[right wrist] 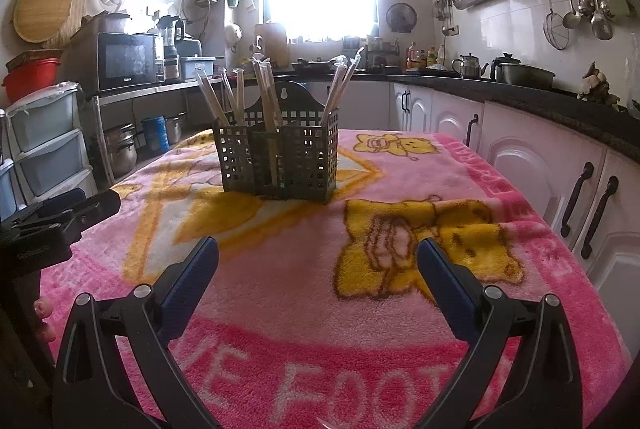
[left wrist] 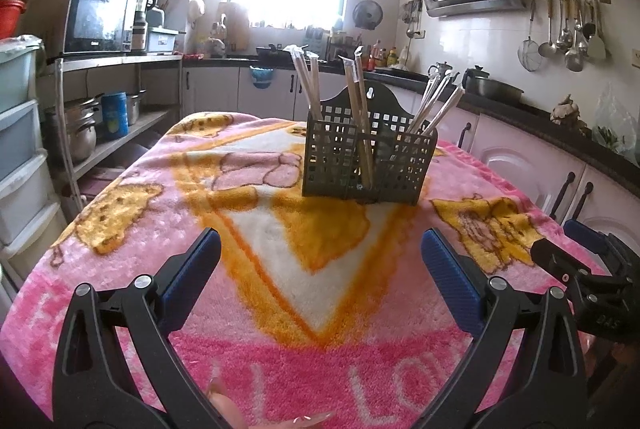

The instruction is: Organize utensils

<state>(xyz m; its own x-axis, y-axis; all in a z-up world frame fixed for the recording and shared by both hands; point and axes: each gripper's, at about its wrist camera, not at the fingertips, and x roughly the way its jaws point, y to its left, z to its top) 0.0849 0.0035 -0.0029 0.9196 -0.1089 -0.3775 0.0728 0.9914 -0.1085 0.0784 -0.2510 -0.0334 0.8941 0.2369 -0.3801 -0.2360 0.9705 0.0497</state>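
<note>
While both my tools hover low, the pink blanket [right wrist: 400, 329] covering the worktop spreads beneath them. Ahead of both stands the dark utensil caddy [left wrist: 366, 157], upright, with wrapped chopsticks [left wrist: 362, 109] leaning in its compartments. My left hand-held gripper [left wrist: 320, 257] is released and empty; my right hand-held gripper [right wrist: 318, 261] likewise.

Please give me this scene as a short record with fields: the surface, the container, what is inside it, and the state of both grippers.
surface: pink blanket with cartoon print, covering the table
container: dark perforated caddy, upright on the blanket
contents: wrapped chopsticks standing in its compartments
left gripper: open, holding nothing, apart from the caddy
right gripper: open, holding nothing, apart from the caddy
loose utensils on blanket: none visible
</note>
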